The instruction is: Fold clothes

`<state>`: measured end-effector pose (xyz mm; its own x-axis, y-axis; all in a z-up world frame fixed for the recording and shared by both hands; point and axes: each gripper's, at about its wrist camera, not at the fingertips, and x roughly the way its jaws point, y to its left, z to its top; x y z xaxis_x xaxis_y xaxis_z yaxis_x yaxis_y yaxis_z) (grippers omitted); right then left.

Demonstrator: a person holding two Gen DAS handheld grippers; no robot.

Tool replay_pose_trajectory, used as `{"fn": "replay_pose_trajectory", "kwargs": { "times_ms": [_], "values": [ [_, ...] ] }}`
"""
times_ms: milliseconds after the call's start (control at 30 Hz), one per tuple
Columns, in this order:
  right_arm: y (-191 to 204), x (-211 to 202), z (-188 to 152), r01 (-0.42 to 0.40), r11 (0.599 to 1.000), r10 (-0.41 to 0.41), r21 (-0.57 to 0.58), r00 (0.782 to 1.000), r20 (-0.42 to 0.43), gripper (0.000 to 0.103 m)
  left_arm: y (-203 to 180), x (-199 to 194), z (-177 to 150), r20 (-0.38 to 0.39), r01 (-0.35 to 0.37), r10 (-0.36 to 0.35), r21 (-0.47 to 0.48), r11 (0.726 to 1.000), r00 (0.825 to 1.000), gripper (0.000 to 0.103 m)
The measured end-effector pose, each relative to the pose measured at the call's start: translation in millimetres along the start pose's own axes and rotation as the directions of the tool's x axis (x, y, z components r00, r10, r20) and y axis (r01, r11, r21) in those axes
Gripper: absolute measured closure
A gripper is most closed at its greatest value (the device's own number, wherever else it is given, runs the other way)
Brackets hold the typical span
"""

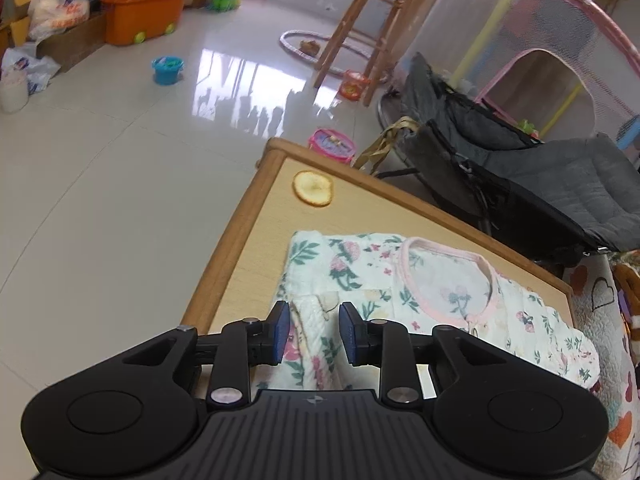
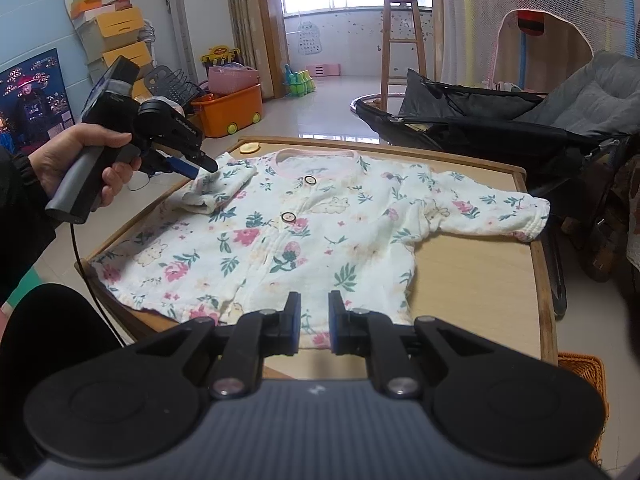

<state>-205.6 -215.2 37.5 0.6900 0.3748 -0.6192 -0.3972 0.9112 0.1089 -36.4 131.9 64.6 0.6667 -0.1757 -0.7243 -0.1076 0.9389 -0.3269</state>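
A floral shirt [image 2: 280, 236] is lying spread on the wooden tabletop [image 2: 480, 280], one sleeve [image 2: 218, 192] folded inward. The left gripper [image 1: 314, 332] is hovering over that sleeve, jaws released. The right gripper [image 2: 314, 324] is waiting at the hem, jaws parted, gripping nothing. A glossy tiled floor [image 1: 120, 200] is stretching beyond the left jaws.

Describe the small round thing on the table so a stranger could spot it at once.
Find the wooden table carrying the floral baby shirt. Beyond the shirt's pink collar, near the table's far corner, lies a flat yellowish disc. It alone sits on bare wood, apart from the shirt.
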Motion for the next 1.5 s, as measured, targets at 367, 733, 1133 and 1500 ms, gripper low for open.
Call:
{"fn": "replay_pose_trajectory", "kwargs": {
  "times_ms": [367, 733, 1133, 1500],
  "values": [
    [-2.7, 1.5, -2.2, 0.001, 1.000, -0.001, 0.006, 1.000, -0.009, 0.090, -8.3, 0.1, -2.6, 0.005, -0.009, 0.009, 0.044, 0.999, 1.000, 0.094],
    [-3.9, 0.5, -3.7, -0.009, 1.000, 0.009, 0.010, 1.000, -0.004, 0.090, -28.0, -22.5, 3.0, 0.037, 0.009, -0.013, 0.082, 0.997, 0.999, 0.094],
    [-8.0, -2.5, -5.4, -0.016, 1.000, 0.016, 0.020, 1.000, 0.007, 0.090, -37.9, -31.4, 5.2, 0.050, -0.035, 0.030, 0.102, 0.994, 0.998, 0.094],
    [-9.5, -0.4, -5.4, -0.032, 0.999, 0.032, 0.025, 0.999, 0.011, 0.090, -29.0, -40.3, 8.9, 0.054, -0.061, 0.057, 0.086, 0.994, 0.997, 0.094]
  ]
}}
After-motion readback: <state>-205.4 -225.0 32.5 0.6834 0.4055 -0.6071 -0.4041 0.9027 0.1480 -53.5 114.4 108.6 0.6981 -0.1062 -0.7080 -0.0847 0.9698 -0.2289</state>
